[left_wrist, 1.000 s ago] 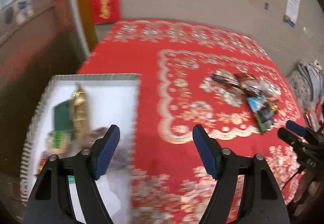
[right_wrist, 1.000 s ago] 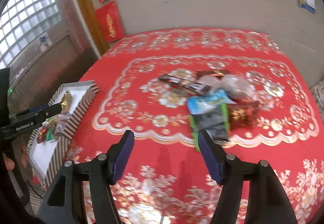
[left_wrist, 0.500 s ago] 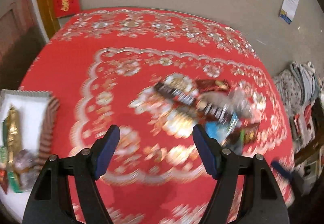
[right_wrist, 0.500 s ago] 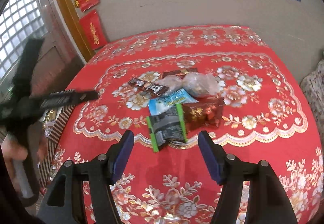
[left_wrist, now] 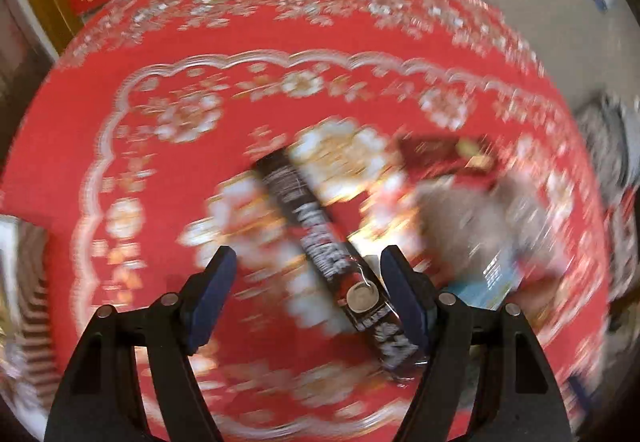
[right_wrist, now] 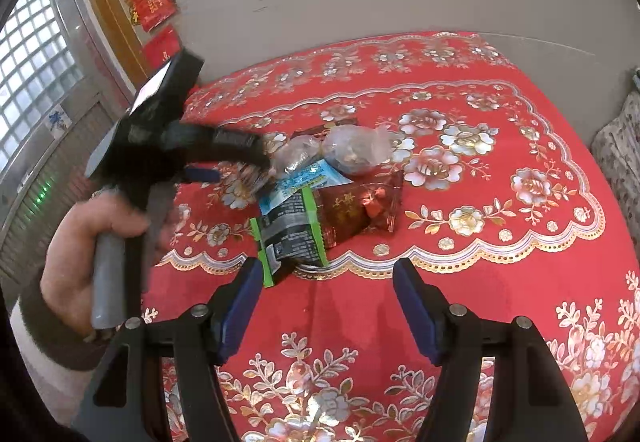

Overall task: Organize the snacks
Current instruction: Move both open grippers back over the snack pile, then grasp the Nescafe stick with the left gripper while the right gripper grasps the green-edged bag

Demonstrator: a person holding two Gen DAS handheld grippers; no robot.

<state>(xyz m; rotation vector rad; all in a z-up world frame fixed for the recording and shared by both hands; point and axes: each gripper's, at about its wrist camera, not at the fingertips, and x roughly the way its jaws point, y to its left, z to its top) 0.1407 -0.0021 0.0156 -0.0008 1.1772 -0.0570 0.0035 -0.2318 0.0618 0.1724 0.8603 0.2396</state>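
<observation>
Left tongs (left_wrist: 308, 270) swung from tray to black snack bar (left_wrist: 332, 262); both tongs wide open, empty. Risk: blurred fast approach, bar nudged askew, grip missed. Right tongs (right_wrist: 326, 282) idle near snack pile (right_wrist: 320, 194).

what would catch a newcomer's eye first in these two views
The bright red floral tablecloth fills both views. At its middle lies a heap of snack packets, with the open left gripper reaching in over a long black bar. The open right gripper hangs empty at the near edge of the heap.
</observation>
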